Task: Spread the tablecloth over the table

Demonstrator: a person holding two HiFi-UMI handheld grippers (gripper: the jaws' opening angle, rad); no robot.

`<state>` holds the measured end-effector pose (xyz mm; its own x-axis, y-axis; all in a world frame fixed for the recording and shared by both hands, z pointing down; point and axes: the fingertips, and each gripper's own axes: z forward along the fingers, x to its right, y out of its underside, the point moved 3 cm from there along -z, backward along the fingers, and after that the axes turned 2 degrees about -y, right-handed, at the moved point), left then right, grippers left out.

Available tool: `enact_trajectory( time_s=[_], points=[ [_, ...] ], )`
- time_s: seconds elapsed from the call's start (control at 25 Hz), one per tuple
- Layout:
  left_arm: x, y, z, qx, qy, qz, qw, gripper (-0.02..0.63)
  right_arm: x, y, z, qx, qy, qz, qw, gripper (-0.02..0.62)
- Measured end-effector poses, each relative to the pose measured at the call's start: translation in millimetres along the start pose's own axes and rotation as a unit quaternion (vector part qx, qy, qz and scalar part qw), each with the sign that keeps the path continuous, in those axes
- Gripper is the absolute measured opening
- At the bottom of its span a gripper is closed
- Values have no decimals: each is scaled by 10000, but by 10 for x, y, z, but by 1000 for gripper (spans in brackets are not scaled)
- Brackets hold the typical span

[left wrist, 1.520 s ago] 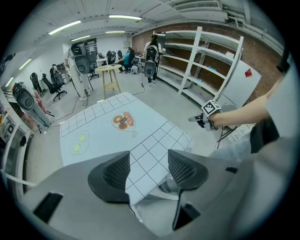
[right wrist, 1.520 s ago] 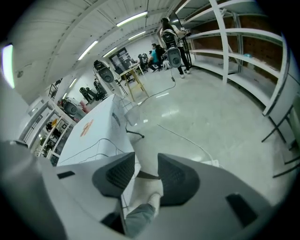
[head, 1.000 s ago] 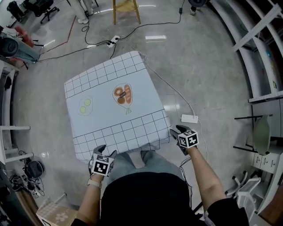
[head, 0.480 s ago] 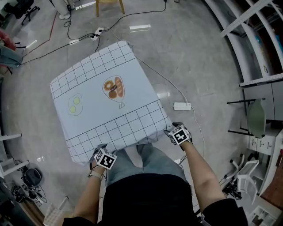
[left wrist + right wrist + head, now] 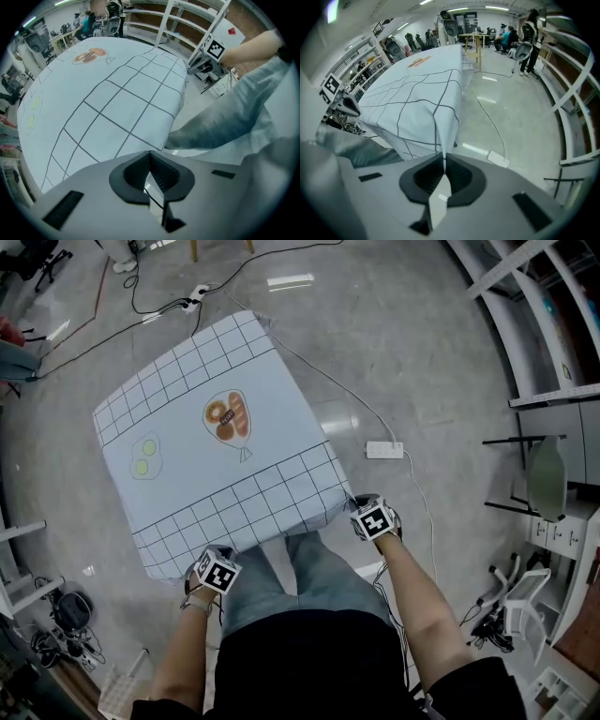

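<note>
The pale blue tablecloth (image 5: 216, 474), gridded with black lines at both ends and with two drawings in its middle, lies over the table. My left gripper (image 5: 203, 562) is at its near left corner, my right gripper (image 5: 356, 509) at its near right corner. Both point steeply down. The jaws of both have just been closing. In the left gripper view the left gripper (image 5: 150, 158) is shut, with the hem of the tablecloth (image 5: 103, 93) running in between its pads. In the right gripper view the right gripper (image 5: 442, 159) is shut on the hanging corner of the tablecloth (image 5: 417, 93).
A white power strip (image 5: 384, 449) and its cable lie on the floor right of the table. Metal shelving (image 5: 553, 334) stands at the right. More cables and a power strip (image 5: 192, 298) lie beyond the far corner. My legs stand against the table's near edge.
Both grippers sank to the cloth's near corners and went from open to shut on them. The table sits further left and higher in the head view.
</note>
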<state>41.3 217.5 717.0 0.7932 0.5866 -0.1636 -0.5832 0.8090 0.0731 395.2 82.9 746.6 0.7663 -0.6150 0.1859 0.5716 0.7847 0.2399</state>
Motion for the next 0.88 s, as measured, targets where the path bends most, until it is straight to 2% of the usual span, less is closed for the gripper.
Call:
enact_trajectory(
  time_s=[0.12, 0.24, 0.32, 0.44, 0.56, 0.6, 0.68, 0.72, 0.76, 0.84, 0.88],
  points=[
    [2, 7, 15, -207, 324, -85, 9992, 12, -4, 53, 20, -100, -63, 10, 9999, 14],
    [204, 151, 109, -761, 926, 181, 9926, 11, -45, 144, 40, -233, -159, 103, 9995, 14],
    [316, 320, 167, -1019, 1003, 285, 9893, 11, -75, 228, 60, -345, -225, 243, 9989, 14],
    [356, 363, 155, -832, 786, 104, 9934, 11, -44, 297, 72, -523, -217, 188, 9982, 14],
    [320, 323, 84, -532, 404, 42, 9978, 12, -23, 329, 17, -361, -249, 144, 9989, 20],
    [256, 316, 47, -452, 265, 52, 9986, 12, -36, 311, -9, -233, -299, 153, 9992, 51],
    [108, 288, -29, -295, 42, 27, 9996, 15, -31, 267, -66, 36, -389, 206, 9990, 203],
    [60, 265, -66, -206, -43, -18, 9998, 17, 5, 255, -112, 173, -394, 221, 9988, 241],
    [22, 243, -107, -111, -126, -80, 9998, 34, 54, 235, -176, 322, -363, 226, 9986, 244],
    [-86, 245, -196, 69, -320, -189, 9993, 161, 136, 123, -326, 636, -229, 220, 9975, 244],
    [-165, 265, -241, 142, -445, -205, 9987, 177, 152, 45, -385, 773, -168, 211, 9966, 242]
  ],
)
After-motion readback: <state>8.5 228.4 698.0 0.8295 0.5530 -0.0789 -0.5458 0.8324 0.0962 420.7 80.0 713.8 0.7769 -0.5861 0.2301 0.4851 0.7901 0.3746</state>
